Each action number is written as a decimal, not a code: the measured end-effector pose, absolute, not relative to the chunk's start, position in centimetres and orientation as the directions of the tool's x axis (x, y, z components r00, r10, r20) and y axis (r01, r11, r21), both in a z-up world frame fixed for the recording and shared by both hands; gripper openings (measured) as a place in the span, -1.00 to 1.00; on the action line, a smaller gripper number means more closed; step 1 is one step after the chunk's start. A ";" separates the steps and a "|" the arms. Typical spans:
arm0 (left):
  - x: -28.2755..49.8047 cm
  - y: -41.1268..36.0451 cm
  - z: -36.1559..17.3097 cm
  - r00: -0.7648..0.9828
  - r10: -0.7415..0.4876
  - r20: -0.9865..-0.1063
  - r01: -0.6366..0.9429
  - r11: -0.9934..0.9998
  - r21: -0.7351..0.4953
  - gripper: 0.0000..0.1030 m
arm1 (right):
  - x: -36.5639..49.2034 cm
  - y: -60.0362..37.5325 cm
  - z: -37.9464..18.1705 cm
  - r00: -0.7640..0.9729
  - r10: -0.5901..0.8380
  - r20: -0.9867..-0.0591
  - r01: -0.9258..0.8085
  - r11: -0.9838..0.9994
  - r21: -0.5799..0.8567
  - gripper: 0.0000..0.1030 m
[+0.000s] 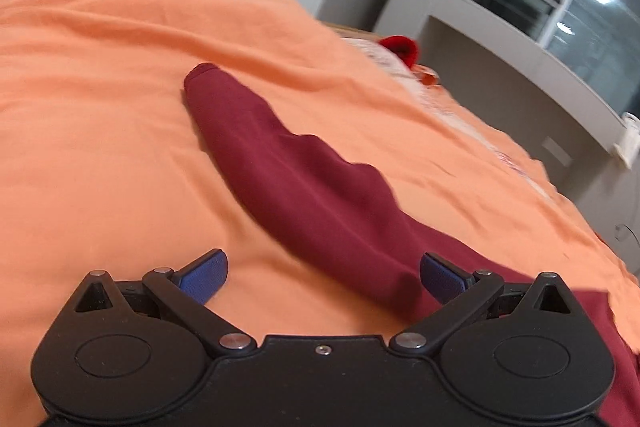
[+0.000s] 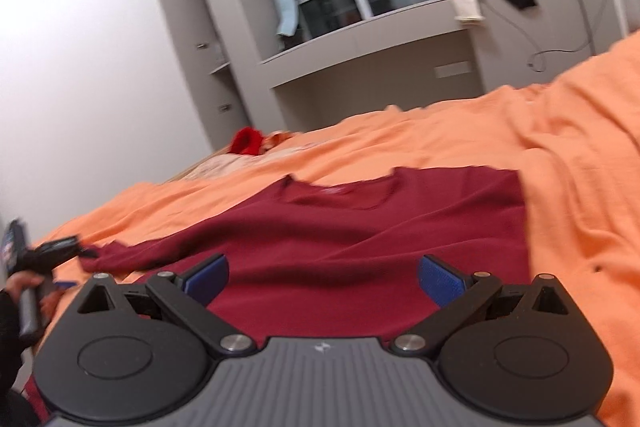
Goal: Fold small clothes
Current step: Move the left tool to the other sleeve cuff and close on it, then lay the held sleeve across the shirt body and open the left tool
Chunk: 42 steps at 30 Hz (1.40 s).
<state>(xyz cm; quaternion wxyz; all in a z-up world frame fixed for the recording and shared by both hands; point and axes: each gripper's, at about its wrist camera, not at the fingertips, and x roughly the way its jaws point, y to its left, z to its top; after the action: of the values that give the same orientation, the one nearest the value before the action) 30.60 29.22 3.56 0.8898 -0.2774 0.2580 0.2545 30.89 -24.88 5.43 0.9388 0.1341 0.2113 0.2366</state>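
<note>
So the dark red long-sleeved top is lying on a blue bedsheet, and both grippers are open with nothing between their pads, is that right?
Not quite: the bedsheet is orange, not blue, as both wrist views show. The rest holds: the dark red long-sleeved top lies on it, and the left gripper and right gripper are open and empty.

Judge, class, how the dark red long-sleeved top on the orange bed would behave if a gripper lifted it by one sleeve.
The dark red top would probably hang limp: its sleeve lies in soft wrinkles. It looks thin, so likely light. The orange bedcover is creased, so dragging may bunch both.
</note>
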 end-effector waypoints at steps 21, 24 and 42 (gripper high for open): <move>31.3 30.9 5.9 0.738 0.529 -0.419 -0.675 0.568 -0.471 -0.88 | 31.4 -25.0 3.1 0.738 0.558 -0.381 -0.399 0.815 0.420 0.99; 30.9 28.2 8.5 0.804 0.518 -0.293 -0.595 0.682 -0.426 -0.89 | 31.1 -25.3 3.1 0.743 0.555 -0.373 -0.398 0.815 0.421 0.99; 28.7 -1.8 10.1 0.923 -0.291 -0.252 0.316 0.947 0.065 -0.88 | 30.8 -28.6 3.1 0.819 0.488 -0.301 -0.263 0.786 0.560 0.99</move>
<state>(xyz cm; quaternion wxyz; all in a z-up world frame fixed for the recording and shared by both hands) 28.72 -1.82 10.07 0.9792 0.0520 0.1206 -0.1549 30.77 -28.58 3.09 0.9188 0.2557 0.2204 0.2043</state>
